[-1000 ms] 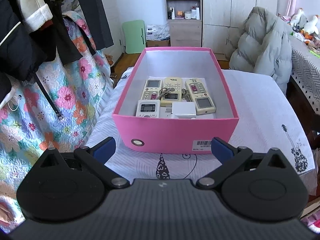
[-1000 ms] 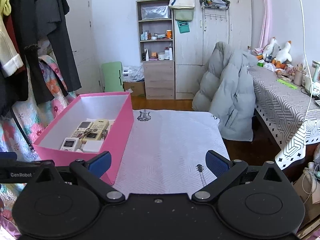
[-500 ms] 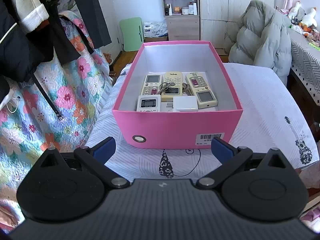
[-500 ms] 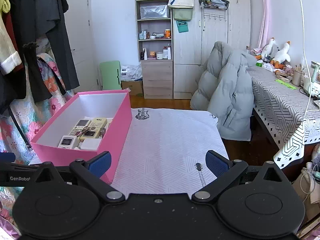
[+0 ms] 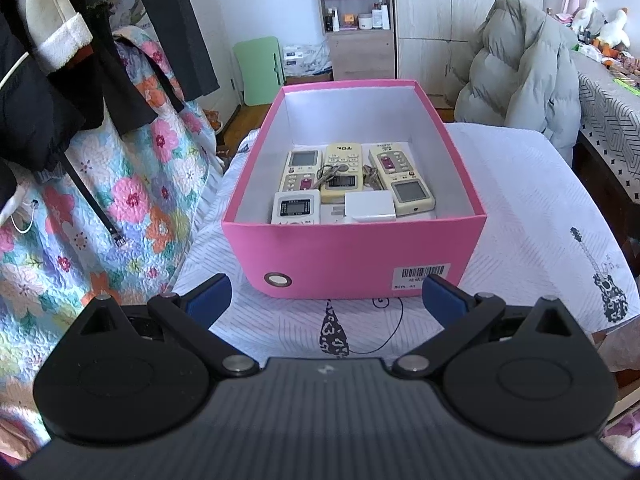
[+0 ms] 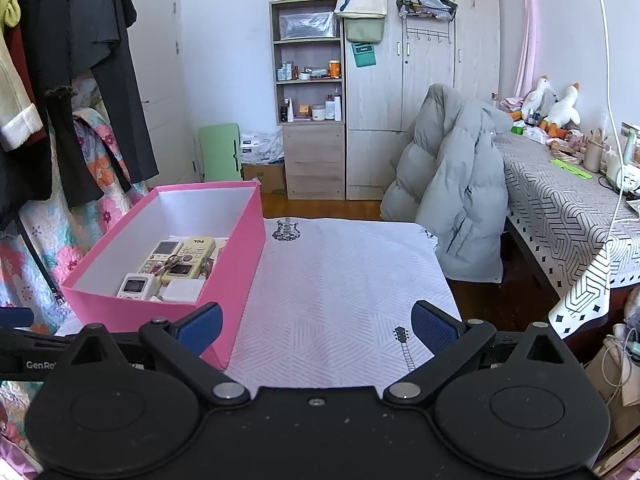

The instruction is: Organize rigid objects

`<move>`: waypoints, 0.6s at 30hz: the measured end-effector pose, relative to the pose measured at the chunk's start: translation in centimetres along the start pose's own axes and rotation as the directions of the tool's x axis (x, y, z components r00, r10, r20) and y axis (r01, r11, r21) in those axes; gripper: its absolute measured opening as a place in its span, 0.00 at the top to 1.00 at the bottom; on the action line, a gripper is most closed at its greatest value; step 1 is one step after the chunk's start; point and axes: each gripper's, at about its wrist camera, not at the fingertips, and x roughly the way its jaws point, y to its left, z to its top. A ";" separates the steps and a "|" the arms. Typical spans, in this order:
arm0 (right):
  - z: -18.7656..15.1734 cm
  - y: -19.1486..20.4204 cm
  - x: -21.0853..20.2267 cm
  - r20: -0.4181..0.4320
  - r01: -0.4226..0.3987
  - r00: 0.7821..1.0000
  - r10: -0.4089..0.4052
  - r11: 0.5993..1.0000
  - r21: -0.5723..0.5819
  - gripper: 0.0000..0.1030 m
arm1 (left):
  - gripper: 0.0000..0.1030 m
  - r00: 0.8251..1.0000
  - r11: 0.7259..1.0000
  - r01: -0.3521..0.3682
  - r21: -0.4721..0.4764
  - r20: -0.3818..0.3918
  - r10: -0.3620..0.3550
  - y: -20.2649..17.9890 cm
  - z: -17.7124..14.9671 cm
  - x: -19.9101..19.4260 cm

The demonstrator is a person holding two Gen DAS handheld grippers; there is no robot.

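Nearest in, the left gripper [image 5: 326,294] hangs with its fingers spread wide and nothing between them, and the right gripper [image 6: 317,326] is just the same, wide open and empty. Straight ahead of the left fingers sits the pink box [image 5: 354,254] on the white tabletop [image 5: 520,216], its short wall facing the gripper and its long axis running directly away; from the right gripper it lies off to the left, so the left hand looks the nearer one. Inside, packed toward the near end, lie the remotes: a small white one [image 5: 296,208] at front left, a white charger block [image 5: 370,207] beside it, then three cream remotes lengthwise behind, the TCL remote [image 5: 343,172] in the middle with a bunch of keys [image 5: 330,172] on it (the far half of the box is bare white floor). No loose object shows on the cloth, so the sorting looks close to finished.
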 end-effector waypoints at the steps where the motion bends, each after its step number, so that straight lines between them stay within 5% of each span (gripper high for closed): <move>1: 0.0 0.0 0.0 -0.001 0.001 1.000 -0.001 1.000 -0.001 0.01 | 0.00 1.000 1.000 -0.002 0.002 0.002 0.002 0.0 0.0 0.0; 18: -0.2 0.4 0.3 -0.014 0.007 1.000 -0.007 1.000 -0.012 0.01 | 0.00 0.999 0.998 -0.047 0.038 0.016 0.046 -0.5 -0.3 -0.3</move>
